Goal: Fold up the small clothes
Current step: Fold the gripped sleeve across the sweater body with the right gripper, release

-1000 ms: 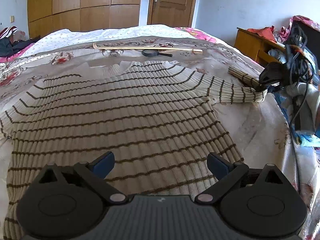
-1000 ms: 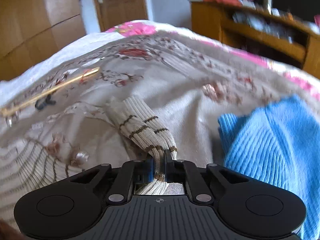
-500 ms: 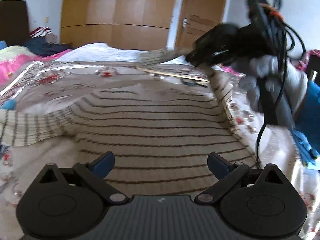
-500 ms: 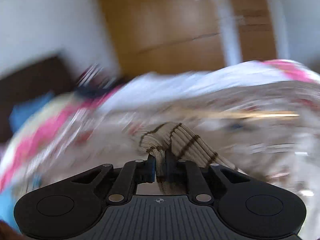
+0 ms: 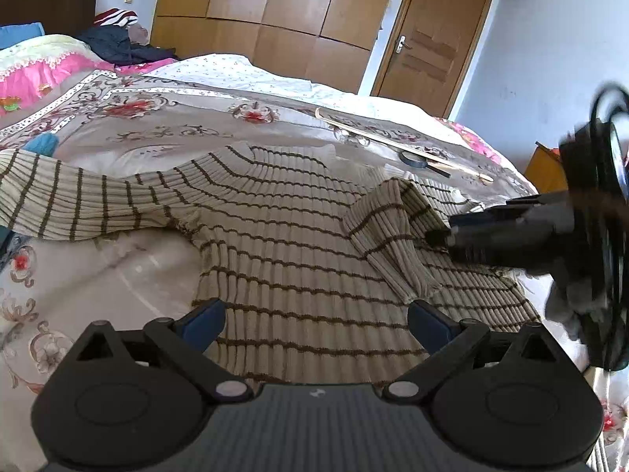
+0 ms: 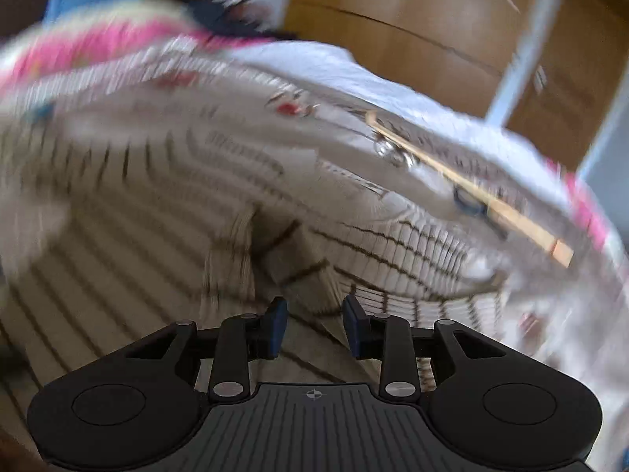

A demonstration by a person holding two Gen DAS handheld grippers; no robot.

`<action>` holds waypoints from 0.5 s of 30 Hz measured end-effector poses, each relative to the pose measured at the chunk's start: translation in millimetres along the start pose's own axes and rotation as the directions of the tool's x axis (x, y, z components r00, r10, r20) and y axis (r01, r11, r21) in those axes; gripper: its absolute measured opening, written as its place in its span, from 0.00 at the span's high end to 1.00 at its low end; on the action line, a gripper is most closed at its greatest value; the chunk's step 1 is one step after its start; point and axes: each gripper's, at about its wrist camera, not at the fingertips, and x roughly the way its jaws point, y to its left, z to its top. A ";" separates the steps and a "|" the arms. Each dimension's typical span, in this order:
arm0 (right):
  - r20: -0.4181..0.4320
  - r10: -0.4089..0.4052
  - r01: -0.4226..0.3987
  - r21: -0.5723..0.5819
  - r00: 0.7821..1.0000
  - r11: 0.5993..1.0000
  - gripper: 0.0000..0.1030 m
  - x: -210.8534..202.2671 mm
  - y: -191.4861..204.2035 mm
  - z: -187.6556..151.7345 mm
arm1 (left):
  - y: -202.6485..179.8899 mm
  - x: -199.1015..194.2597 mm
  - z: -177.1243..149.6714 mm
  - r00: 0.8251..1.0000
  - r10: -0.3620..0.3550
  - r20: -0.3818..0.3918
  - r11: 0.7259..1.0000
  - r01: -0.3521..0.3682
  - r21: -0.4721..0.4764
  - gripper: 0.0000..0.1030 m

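I see a wooden wardrobe (image 5: 275, 11) upper centre, a brown door (image 5: 428, 47) right of it, pale blue walls (image 5: 550, 59), daylight on the bed (image 5: 157, 126).

One striped sweater (image 5: 283, 244) lies on one bed (image 5: 118, 259), both of its sleeves in sight: one sleeve (image 5: 70, 196) toward 9 o'clock, one folded sleeve (image 5: 389, 228) toward 3. One wooden stick (image 5: 401, 145) and one tape roll (image 5: 413, 158) sit near 1 o'clock. Two grippers: left gripper (image 5: 314, 314), right gripper (image 6: 314, 322).
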 end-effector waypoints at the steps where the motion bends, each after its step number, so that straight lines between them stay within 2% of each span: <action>1: 0.012 -0.026 0.027 -0.099 1.000 0.995 0.70 -2.4 11.0 -1.4 | 1.0 -0.2 0.2 1.000 0.005 0.004 1.000 -0.005 0.000 0.00; 2: 0.026 -0.048 0.052 -0.191 0.999 0.980 0.70 -5.2 20.7 -3.7 | 1.9 -1.3 0.5 1.000 0.006 0.009 1.000 -0.006 0.000 0.00; 4: 0.067 -0.070 0.090 -0.385 0.995 0.919 0.67 -9.9 38.6 -9.3 | 2.9 -2.6 1.3 1.000 0.010 0.018 1.000 -0.010 0.001 0.00; 6: 0.111 -0.064 0.116 -0.564 0.992 0.817 0.57 -13.7 53.9 -19.5 | 2.5 -4.0 1.7 1.000 0.013 0.026 1.000 -0.013 0.010 0.00; 7: 0.130 -0.058 0.129 -0.641 0.990 0.756 0.54 -14.2 59.2 -25.4 | 1.6 -4.9 1.8 0.999 0.014 0.031 1.000 -0.015 0.016 0.00; 10: 0.175 -0.067 0.180 -0.788 0.982 0.589 0.53 -10.4 67.0 -40.0 | -1.0 -6.1 1.6 0.999 0.016 0.041 0.999 -0.018 0.037 0.00; 12: 0.225 -0.063 0.229 -0.868 0.972 0.441 0.53 -7.0 69.1 -51.2 | -2.0 -5.6 1.4 0.999 0.013 0.042 0.999 -0.014 0.044 0.00; 15: 0.224 0.013 0.213 -0.940 0.974 0.265 0.53 -7.6 72.7 -65.8 | -2.3 -3.9 1.5 0.999 0.010 0.037 0.999 -0.011 0.048 0.00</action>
